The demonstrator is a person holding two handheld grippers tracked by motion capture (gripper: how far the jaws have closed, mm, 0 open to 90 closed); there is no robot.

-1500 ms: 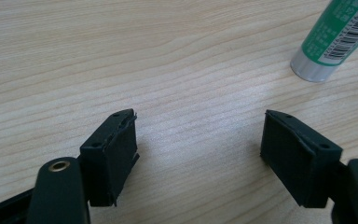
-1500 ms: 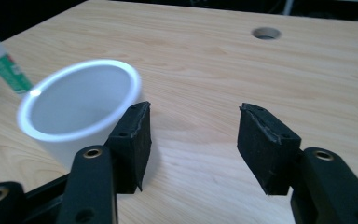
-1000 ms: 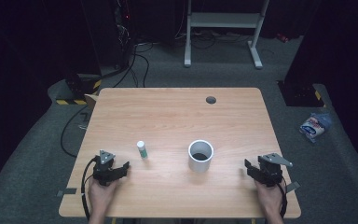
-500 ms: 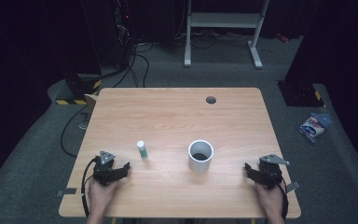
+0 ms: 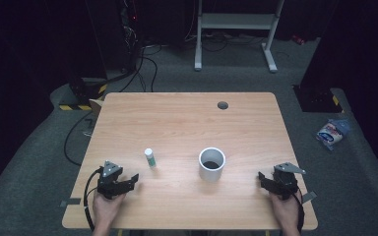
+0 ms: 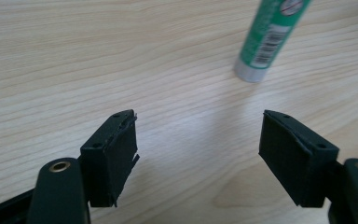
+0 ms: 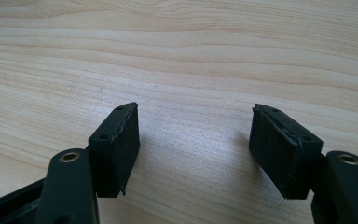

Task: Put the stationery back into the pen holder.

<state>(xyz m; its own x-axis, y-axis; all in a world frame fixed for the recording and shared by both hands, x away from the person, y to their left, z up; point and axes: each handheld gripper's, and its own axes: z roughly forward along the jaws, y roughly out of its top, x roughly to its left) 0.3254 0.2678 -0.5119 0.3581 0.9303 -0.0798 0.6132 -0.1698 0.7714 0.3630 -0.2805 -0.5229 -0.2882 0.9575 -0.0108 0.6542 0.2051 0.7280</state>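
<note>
A small green glue stick with a white cap stands upright on the wooden table, left of a white cup with a dark inside. My left gripper rests near the table's front left, below and left of the stick, jaws open and empty. In the left gripper view the stick's lower part stands ahead and to the right of the open gripper. My right gripper sits at the front right, to the right of the cup, open over bare wood.
A round cable hole lies near the table's far edge. On the floor are cables, a white frame's legs behind the table and a packet to the right.
</note>
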